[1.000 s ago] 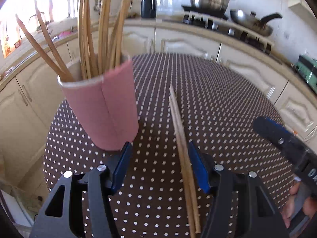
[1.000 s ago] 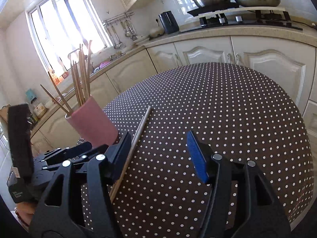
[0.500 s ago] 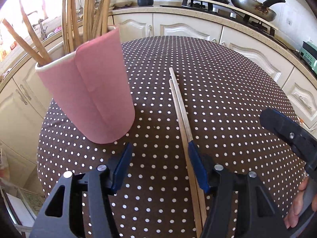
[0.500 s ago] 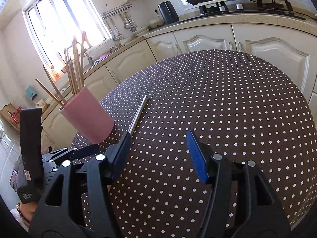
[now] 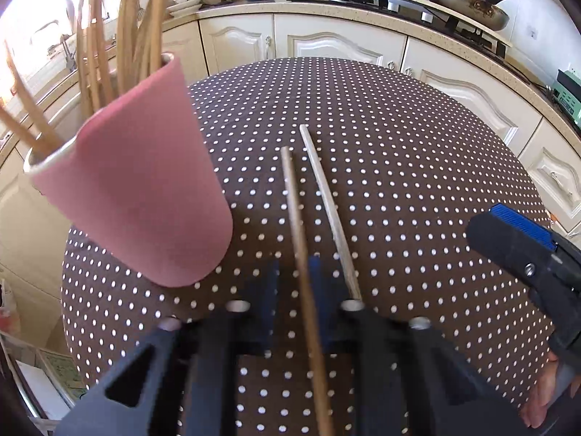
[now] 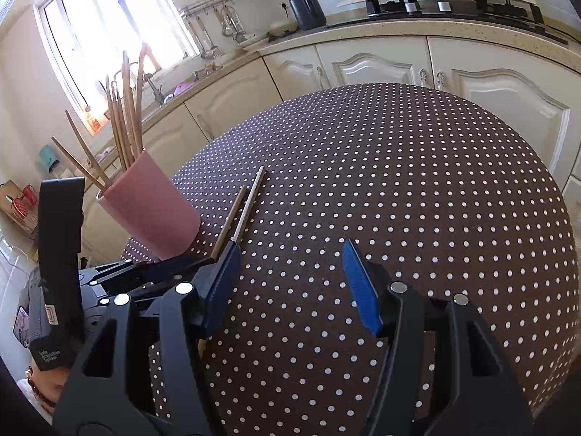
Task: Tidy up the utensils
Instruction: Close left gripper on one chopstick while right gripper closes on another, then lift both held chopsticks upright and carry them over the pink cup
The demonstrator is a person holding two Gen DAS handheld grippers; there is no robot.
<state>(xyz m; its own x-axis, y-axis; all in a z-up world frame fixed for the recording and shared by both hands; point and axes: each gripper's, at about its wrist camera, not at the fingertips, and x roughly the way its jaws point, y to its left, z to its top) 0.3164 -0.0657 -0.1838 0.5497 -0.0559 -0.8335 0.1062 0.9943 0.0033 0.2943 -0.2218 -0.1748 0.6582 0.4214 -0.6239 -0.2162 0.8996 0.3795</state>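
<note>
**Left gripper closing on one chopstick; second lies free**

Kitchen, round table point(image 5: 399, 145) under a dotted brown cloth. The darker chopstick point(image 5: 295, 218) runs between the closing left gripper point(image 5: 293, 279); pad contact is blurred, its near end cut off. The paler chopstick point(image 5: 326, 200) lies just beside it, lower end hidden. A second ago both lay together beside wide jaws. The pink cup point(image 5: 145, 196) stands left. The right gripper point(image 6: 290, 283) hovers half open, empty.

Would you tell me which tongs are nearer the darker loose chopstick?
Left. The left tongs are closing around the darker chopstick; the right tongs hang open beside it.
</note>
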